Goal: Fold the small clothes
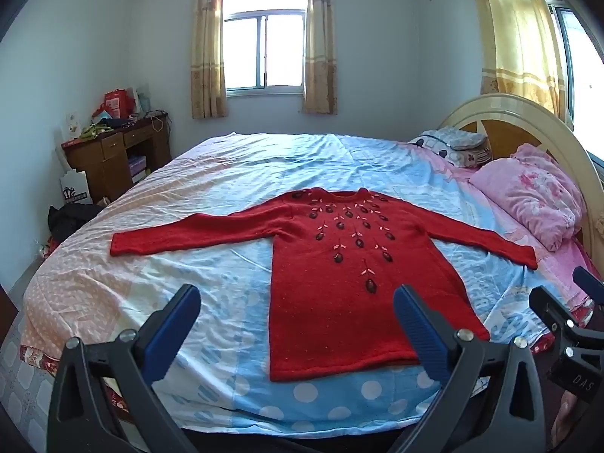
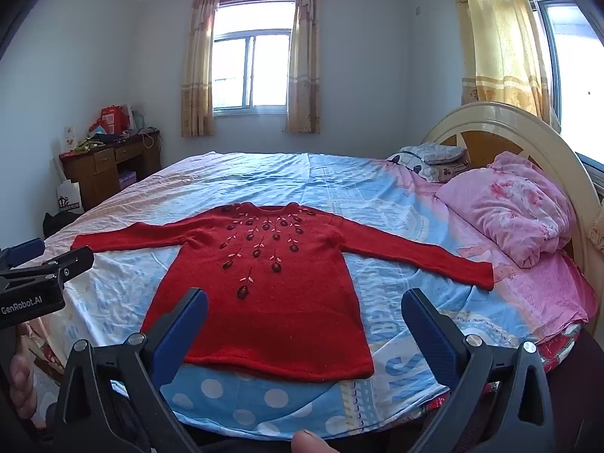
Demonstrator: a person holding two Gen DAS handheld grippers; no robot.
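Note:
A small red knit sweater (image 1: 339, 264) with dark embroidered flowers lies flat, front up, on the bed, both sleeves spread out to the sides and the hem nearest me. It also shows in the right wrist view (image 2: 271, 294). My left gripper (image 1: 298, 309) is open and empty, held above the near edge of the bed by the hem. My right gripper (image 2: 305, 313) is open and empty too, above the hem. The right gripper shows at the right edge of the left wrist view (image 1: 566, 302), and the left gripper at the left edge of the right wrist view (image 2: 45, 260).
The bed (image 1: 188, 226) has a blue, pink and white sheet. Pink bedding (image 1: 528, 192) and pillows (image 1: 449, 147) lie by the cream headboard (image 1: 528, 120) on the right. A cluttered wooden desk (image 1: 117, 151) stands against the far left wall.

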